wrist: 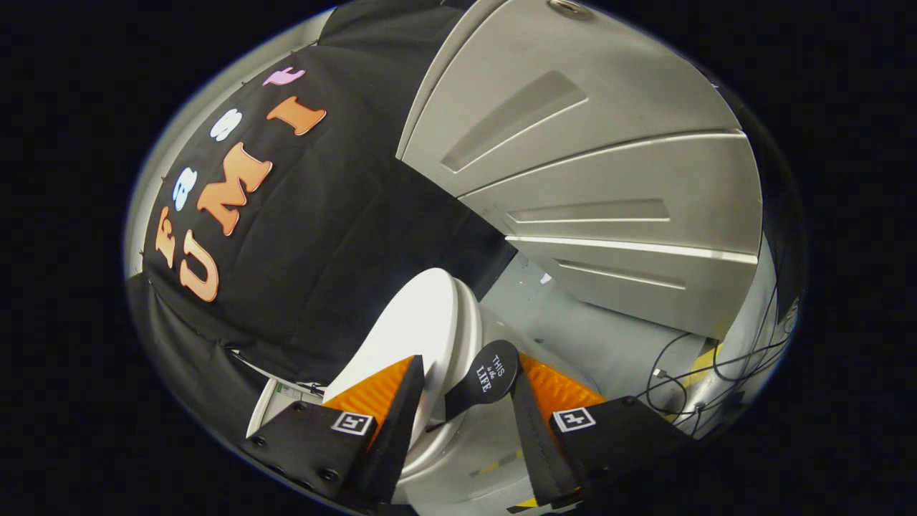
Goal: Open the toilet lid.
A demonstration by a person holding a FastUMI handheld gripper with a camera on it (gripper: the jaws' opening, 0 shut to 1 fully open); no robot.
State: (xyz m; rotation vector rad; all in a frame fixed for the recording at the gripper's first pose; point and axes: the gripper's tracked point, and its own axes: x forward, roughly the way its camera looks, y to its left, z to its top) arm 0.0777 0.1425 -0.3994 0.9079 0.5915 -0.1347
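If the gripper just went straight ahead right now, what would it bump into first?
Probably the small black handle tab on the white toilet lid. It sits between the open gripper fingers, just ahead, though depth is hard to judge in this view.

1. The gripper view rides on the gripper and looks forward along its two spread fingers.
2. The camera is rolled, so the grey panelled door and floor run aslant.
3. It sits close to the toilet lid, just ahead between the fingers.
4. The cloth wall stands beyond.
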